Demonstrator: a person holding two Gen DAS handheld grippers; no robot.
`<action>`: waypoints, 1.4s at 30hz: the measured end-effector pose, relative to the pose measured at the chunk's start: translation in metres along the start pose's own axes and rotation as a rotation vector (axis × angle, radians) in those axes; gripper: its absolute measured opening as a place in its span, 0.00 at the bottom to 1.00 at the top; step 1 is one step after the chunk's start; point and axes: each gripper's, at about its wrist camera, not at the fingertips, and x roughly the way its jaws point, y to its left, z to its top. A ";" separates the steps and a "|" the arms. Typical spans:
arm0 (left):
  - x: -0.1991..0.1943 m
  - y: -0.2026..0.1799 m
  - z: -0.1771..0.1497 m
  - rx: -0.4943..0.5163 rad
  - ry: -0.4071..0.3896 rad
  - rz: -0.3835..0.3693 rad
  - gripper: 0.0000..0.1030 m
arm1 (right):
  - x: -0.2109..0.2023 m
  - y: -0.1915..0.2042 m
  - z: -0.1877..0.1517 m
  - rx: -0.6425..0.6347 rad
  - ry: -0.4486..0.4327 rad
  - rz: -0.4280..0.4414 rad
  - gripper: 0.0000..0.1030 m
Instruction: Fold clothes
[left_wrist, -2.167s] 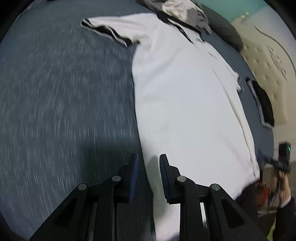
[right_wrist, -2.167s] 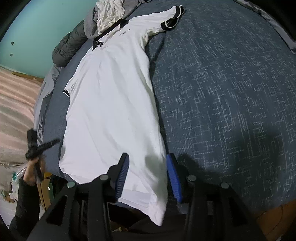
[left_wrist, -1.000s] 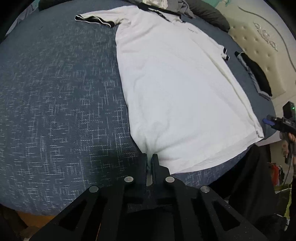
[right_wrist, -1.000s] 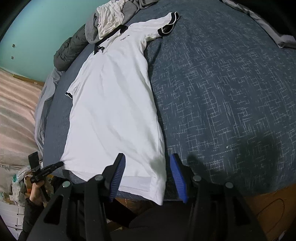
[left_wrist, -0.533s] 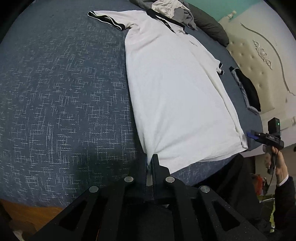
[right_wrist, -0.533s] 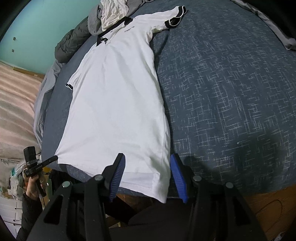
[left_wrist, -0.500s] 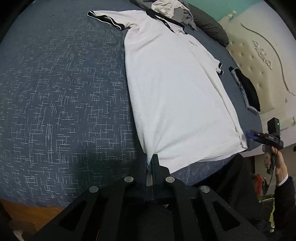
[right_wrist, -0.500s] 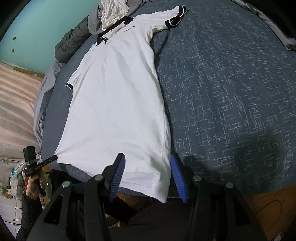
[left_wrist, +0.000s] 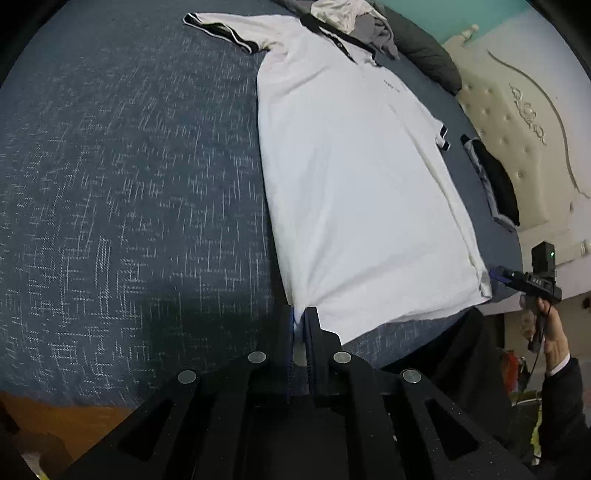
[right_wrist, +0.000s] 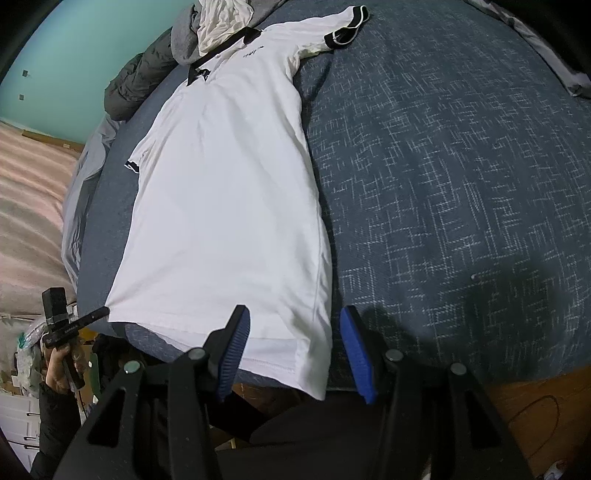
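My left gripper (left_wrist: 300, 325) is pinched tight on the hem corner of the shirt (left_wrist: 354, 177), cloth bunching at six o'clock in its view. The shirt lies flat and face up on the bed (left_wrist: 110, 184), collar toward twelve o'clock, one sleeve flung out at eleven, the other at two. My right gripper (right_wrist: 291, 345) hangs wide open, nothing in it, blue pads straddling the other hem corner at six o'clock in its own view, a bit of hem drooping over the bed edge. By my read the step is getting both bottom corners in hand, and doing it well means closing the right one over the hem stitching, both layers, not just the top. Then match heights, keep the hem taut between the two so the body does not wrinkle, and lift evenly. A pile of clothes (right_wrist: 221, 26) sits at the collar at twelve o'clock, so any fold toward it should stop short.
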 end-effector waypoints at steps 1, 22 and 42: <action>0.001 0.000 -0.001 0.000 0.002 0.009 0.07 | 0.000 0.000 -0.001 -0.002 0.002 -0.001 0.50; 0.012 0.024 -0.003 -0.083 -0.022 0.079 0.00 | 0.003 0.003 0.000 -0.017 0.033 -0.023 0.50; 0.043 -0.040 -0.010 0.112 0.020 0.140 0.16 | -0.001 0.005 0.001 -0.010 0.025 -0.024 0.50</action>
